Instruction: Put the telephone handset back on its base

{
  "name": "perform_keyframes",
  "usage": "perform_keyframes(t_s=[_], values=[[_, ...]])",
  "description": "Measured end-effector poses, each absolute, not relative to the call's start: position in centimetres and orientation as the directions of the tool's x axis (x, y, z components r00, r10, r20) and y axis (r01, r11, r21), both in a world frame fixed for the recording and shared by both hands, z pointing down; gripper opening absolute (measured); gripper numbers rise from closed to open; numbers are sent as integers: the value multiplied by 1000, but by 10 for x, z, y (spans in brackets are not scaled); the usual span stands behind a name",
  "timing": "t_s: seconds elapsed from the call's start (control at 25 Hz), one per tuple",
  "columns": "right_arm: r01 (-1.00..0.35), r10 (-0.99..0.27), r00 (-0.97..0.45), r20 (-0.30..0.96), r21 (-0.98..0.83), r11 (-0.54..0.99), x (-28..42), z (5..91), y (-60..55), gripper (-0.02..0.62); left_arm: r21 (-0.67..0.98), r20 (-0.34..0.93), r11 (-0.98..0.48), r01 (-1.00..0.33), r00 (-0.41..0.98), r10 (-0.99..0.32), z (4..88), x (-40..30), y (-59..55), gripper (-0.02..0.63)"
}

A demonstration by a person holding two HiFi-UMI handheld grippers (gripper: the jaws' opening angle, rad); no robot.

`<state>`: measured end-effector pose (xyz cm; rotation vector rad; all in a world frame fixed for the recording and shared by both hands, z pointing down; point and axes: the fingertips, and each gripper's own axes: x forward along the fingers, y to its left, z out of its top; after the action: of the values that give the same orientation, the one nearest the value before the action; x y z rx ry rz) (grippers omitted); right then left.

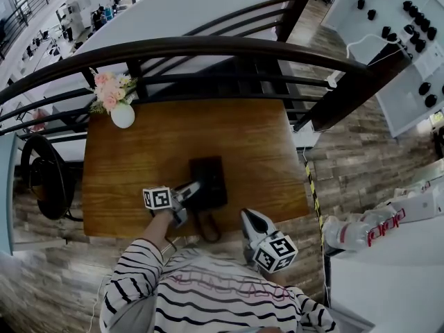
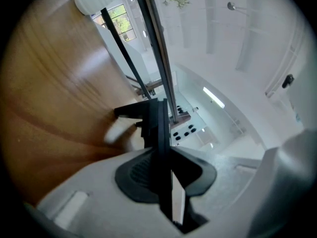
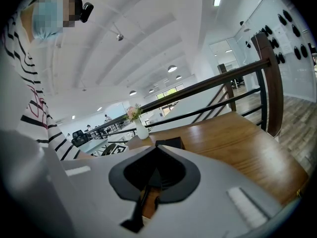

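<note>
The handset (image 2: 154,128) is clamped edge-on between the jaws of the left gripper (image 1: 187,194), which reaches in level at the near-left corner of the base (image 1: 214,180). From above, handset and base merge into one black block, so whether the handset is already seated cannot be told.

Procedure, as judged from here:
- Align the handset's long axis with the cradle before lowering.
- Lower it flat. A tilted entry is likely to leave one end riding high.
- Release only once both ends rest in the base.
- Mind the cord (image 1: 207,231), which loops over the near edge of the desk (image 1: 139,158). A snag there could drag the handset off line.

The handset appears as a thin, matte black bar, rigid, with a stepped end projecting beyond the jaws.

The right gripper (image 1: 248,217) hangs beside the desk's near edge, clear of the telephone, its jaws closed together on nothing. A white vase (image 1: 123,115) of flowers stands at the far-left corner, well apart.
</note>
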<state>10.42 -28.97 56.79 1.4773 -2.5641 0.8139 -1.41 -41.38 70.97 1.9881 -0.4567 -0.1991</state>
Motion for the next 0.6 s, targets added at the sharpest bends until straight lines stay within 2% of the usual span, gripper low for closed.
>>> perform_keyframes(t_s=[0.28,0.6], values=[[-818,-780,-541,314,-411,402,102,568,-290,0,879,83,-396,-266,903,-421,710,-15,-414,72],[-810,-774,-554,307,-414,416,102,569,-286,0,826,178,-415,-382,875,-451,717,-14,-412,83]])
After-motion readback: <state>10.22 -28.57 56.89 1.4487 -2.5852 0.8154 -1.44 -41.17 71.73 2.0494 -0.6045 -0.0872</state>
